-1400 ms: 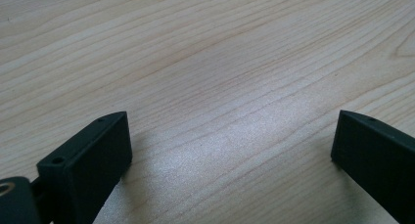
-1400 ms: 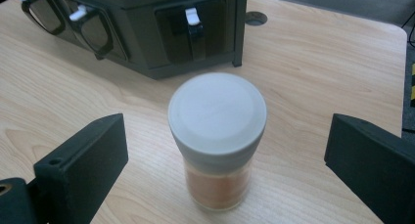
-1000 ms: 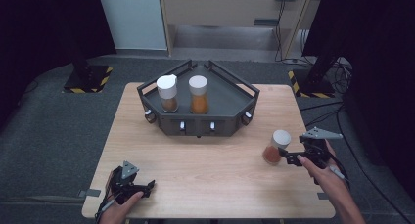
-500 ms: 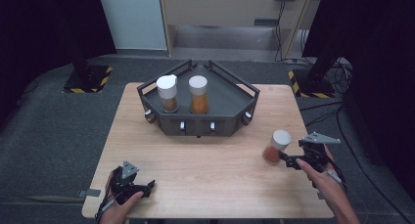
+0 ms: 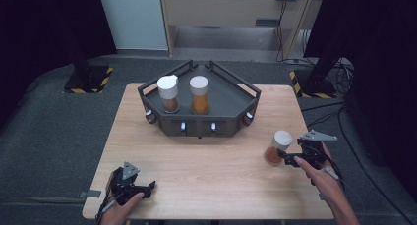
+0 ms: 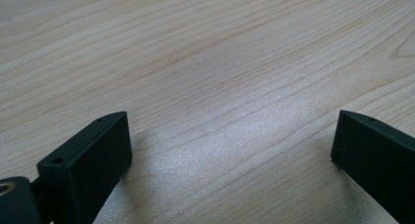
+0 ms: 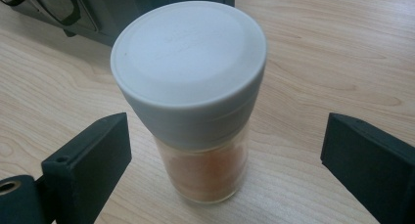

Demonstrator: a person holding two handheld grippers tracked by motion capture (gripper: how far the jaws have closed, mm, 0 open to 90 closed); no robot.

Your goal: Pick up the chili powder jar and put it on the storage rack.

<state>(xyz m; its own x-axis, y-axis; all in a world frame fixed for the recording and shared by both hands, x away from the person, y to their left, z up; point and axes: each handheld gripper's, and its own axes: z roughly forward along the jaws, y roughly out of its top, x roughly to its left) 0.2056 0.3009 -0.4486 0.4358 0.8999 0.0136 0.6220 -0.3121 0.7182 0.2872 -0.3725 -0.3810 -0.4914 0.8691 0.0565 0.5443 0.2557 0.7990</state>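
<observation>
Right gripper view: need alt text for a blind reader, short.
A clear spice jar with a white lid and orange powder stands upright on a pale wooden table, between the two black jaws of the right claw, which are open and not touching it. A dark tray edge sits behind it.

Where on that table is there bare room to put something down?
The wide bare stretch of table between the black tray and the left gripper is free. The tray's right half is bare too. It is crowded around the jar by the right gripper.
</observation>
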